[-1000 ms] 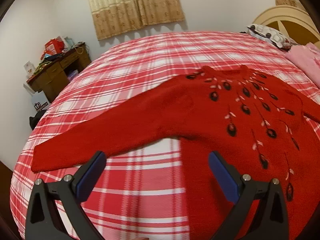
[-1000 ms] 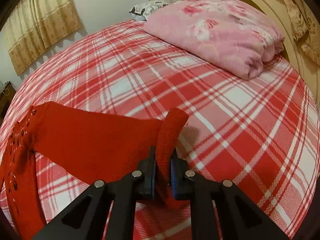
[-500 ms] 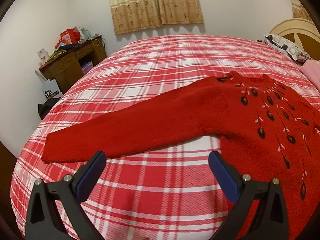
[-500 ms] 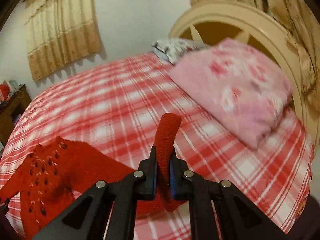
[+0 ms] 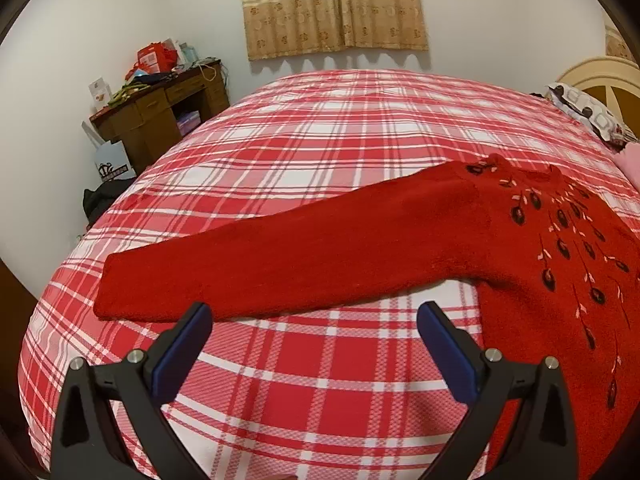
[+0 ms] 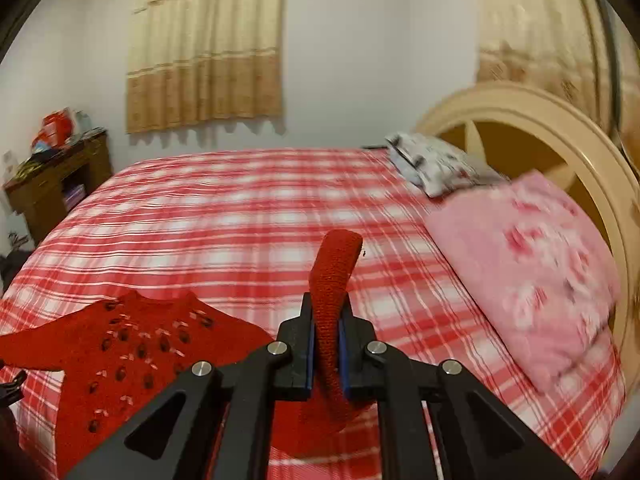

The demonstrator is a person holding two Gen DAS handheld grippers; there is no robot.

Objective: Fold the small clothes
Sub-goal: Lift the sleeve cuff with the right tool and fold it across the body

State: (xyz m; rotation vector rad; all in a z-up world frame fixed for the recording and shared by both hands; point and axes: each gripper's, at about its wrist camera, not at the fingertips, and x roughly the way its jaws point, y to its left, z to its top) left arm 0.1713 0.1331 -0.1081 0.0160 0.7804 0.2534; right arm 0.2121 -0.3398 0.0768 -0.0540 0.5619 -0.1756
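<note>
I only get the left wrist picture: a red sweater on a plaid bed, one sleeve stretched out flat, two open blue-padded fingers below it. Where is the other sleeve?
Observer: The right claw has it; the other sleeve's cuff is pinched between the pads and sticks up above them.
Visitor: Is that sleeve lying on the bed like mine?
Observer: No, its end is lifted off the bedspread, above the sweater.
Visitor: What lies beyond the pink edge at my right?
Observer: A folded pink floral blanket against a cream headboard, with a patterned pillow beside it.
</note>
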